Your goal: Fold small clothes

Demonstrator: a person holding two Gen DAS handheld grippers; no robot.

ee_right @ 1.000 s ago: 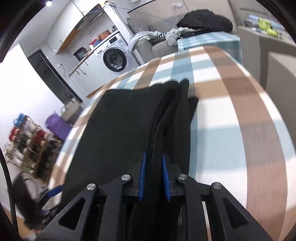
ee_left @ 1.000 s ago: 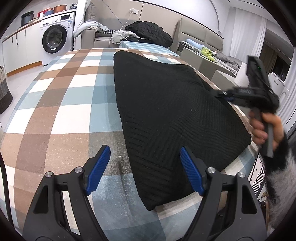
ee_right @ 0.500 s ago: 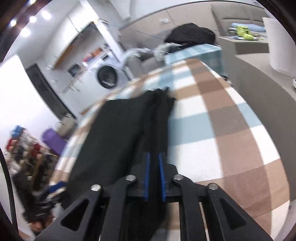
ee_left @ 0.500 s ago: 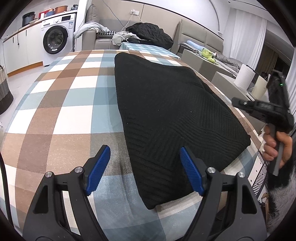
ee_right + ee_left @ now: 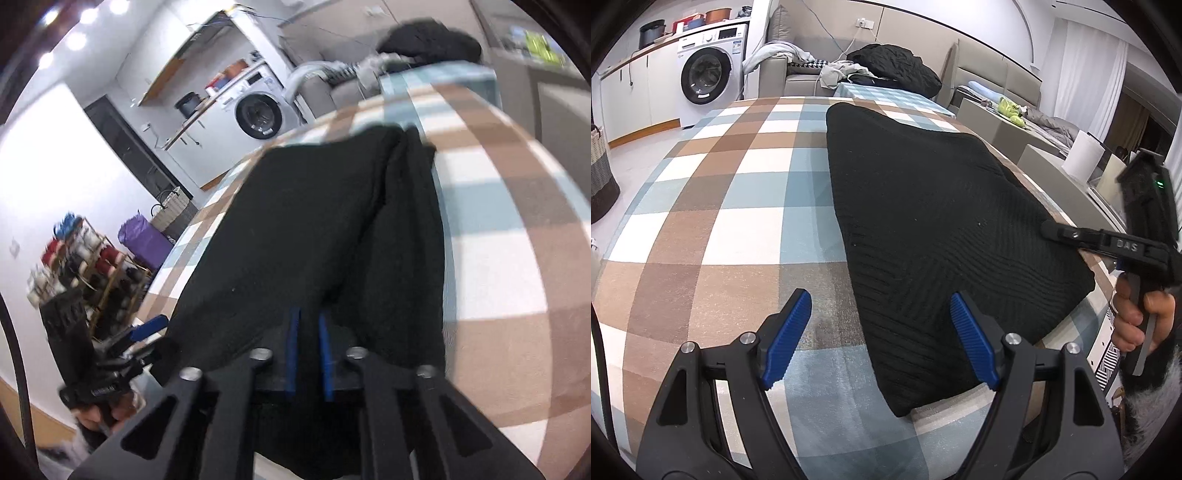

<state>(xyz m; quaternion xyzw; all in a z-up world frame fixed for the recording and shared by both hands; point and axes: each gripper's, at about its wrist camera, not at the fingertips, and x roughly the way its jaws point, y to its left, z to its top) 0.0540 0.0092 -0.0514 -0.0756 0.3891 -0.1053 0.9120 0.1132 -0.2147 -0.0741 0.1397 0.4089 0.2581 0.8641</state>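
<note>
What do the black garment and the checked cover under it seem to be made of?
Garment: looks like a matte knit, perhaps wool or acrylic; fine ribs run in lines and meet at angles across its surface, and it lies thick and soft at the edges. Cover: seems a smooth printed sheet, brown, blue and white checks, with a faint sheen; plastic or coated cloth, I cannot tell which.

Checked cloth (image 5: 731, 206) lies bare left of sweater (image 5: 923, 206).
</note>
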